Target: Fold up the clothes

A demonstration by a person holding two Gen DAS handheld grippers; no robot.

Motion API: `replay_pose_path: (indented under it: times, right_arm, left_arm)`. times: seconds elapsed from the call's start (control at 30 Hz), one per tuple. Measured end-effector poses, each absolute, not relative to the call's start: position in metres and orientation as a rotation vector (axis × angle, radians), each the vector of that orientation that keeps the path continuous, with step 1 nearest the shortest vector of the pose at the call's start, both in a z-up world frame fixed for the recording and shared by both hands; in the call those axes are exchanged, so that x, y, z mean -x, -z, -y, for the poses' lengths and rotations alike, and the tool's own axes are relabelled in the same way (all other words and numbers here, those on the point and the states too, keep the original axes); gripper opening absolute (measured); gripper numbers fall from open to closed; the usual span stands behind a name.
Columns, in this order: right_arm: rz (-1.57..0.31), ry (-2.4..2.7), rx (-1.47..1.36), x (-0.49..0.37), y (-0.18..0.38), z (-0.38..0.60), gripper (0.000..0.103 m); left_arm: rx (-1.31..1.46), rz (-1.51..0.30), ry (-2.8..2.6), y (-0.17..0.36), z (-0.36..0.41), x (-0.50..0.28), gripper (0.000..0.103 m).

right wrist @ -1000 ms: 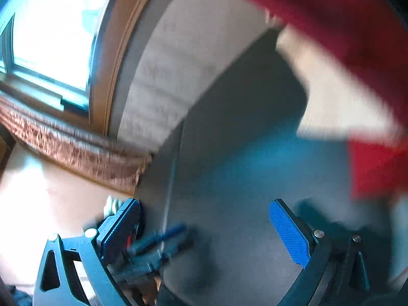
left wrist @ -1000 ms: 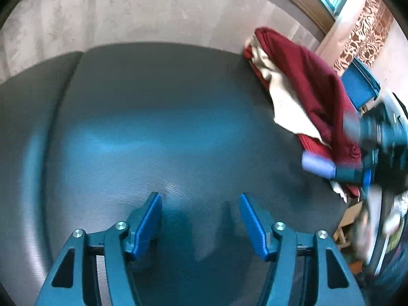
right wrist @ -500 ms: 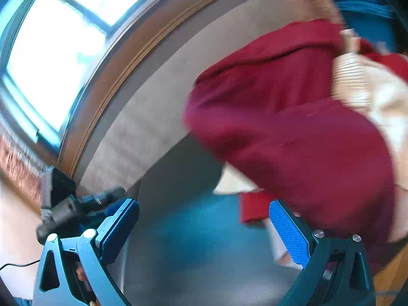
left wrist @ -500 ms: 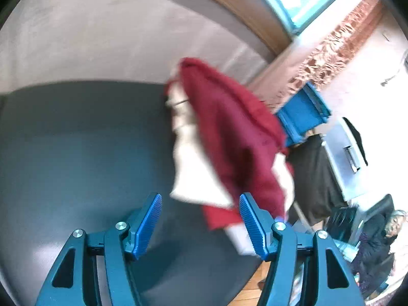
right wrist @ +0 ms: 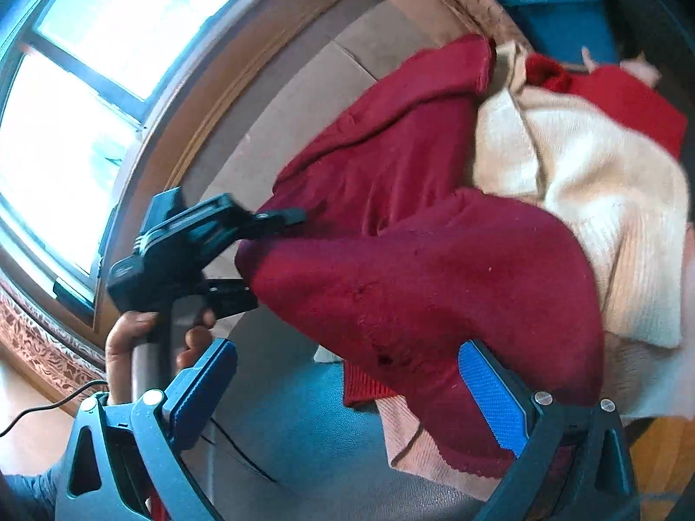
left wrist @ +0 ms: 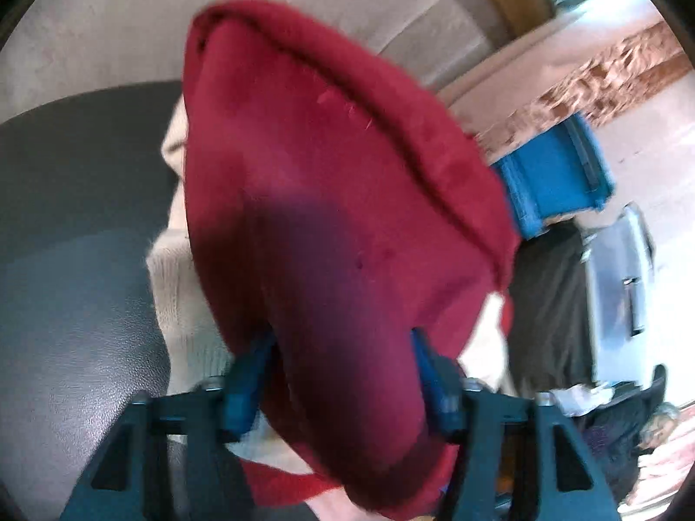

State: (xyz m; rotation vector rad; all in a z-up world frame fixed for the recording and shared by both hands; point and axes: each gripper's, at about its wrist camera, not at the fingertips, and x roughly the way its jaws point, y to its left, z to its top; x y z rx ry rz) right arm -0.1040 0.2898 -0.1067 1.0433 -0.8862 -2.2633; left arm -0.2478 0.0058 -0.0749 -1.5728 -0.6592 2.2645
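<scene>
Grabbing stage here, no folding yet. The left gripper [left wrist: 343, 373] is closing its jaws around a fold of the dark red garment [left wrist: 330, 199], which drapes right over its fingers. The right gripper [right wrist: 347, 395] sits wide and empty, the same cloth just ahead. Next, I'd guess: lift it off the cream sweater [right wrist: 599, 199] and spread it flat.

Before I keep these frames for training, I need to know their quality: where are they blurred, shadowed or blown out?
Left wrist view: the dark red garment is smeared by motion blur, with a dark shadow on its lower middle. Right wrist view: the window is blown out white, the fisheye bends its frame, and the cloth looks fairly sharp.
</scene>
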Motion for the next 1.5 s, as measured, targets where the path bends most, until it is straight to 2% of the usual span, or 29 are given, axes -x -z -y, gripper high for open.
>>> replay_pose_path:
  times: [0.2,0.43,0.57,0.7,0.87,1.07,1.1,1.2,1.23,1.27,1.3,1.33,1.43,1.47,1.5]
  right_arm:
    - [0.851,2.21,-1.056,0.111,0.112,-0.276,0.103]
    - [0.85,2.048,-1.019,0.092,0.104,-0.245,0.103]
    - [0.775,1.967,-1.087,0.071,0.111,-0.213,0.103]
    - [0.589,1.956,-1.231,0.053,0.12,-0.17,0.103]
    - [0.466,1.976,-1.257,0.026,0.109,-0.153,0.103]
    - [0.314,2.083,-1.171,0.002,0.096,-0.14,0.1]
    - [0.267,2.091,-1.163,0.003,0.099,-0.132,0.094]
    - [0.105,2.097,-1.188,0.008,0.107,-0.105,0.069]
    - [0.088,2.089,-1.214,0.011,0.114,-0.102,0.066]
    - [0.085,2.077,-1.246,0.014,0.123,-0.1,0.066]
    - [0.082,2.066,-1.278,0.016,0.132,-0.098,0.061]
    - [0.079,2.053,-1.309,0.019,0.141,-0.097,0.047]
    - [0.147,2.024,-1.336,0.023,0.155,-0.101,0.018]
    - [0.19,2.004,-1.346,0.026,0.158,-0.104,0.01]
    - [0.239,1.98,-1.358,0.029,0.159,-0.107,0.01]
  left_arm:
    - [1.269,0.704,-2.334,0.041,0.017,0.201,0.008]
    - [1.051,0.68,-2.502,-0.02,0.085,0.089,0.008]
    - [1.207,0.709,-2.572,-0.001,0.141,0.018,0.009]
    - [1.385,0.886,-2.571,0.042,0.199,-0.057,0.015]
    - [1.342,1.029,-2.665,0.057,0.243,-0.13,0.019]
    - [1.373,1.052,-2.726,0.071,0.259,-0.154,0.023]
    - [1.356,1.046,-2.727,0.068,0.257,-0.153,0.023]
    - [1.354,0.948,-2.756,0.065,0.26,-0.157,0.024]
    - [1.367,0.924,-2.755,0.066,0.259,-0.156,0.025]
    - [1.379,0.906,-2.752,0.066,0.26,-0.157,0.025]
    - [1.391,0.889,-2.748,0.066,0.262,-0.159,0.027]
    - [1.402,0.872,-2.743,0.065,0.263,-0.161,0.027]
    - [1.396,0.868,-2.717,0.064,0.272,-0.174,0.027]
    - [1.376,0.892,-2.707,0.063,0.275,-0.179,0.027]
    - [1.341,0.933,-2.695,0.062,0.28,-0.185,0.029]
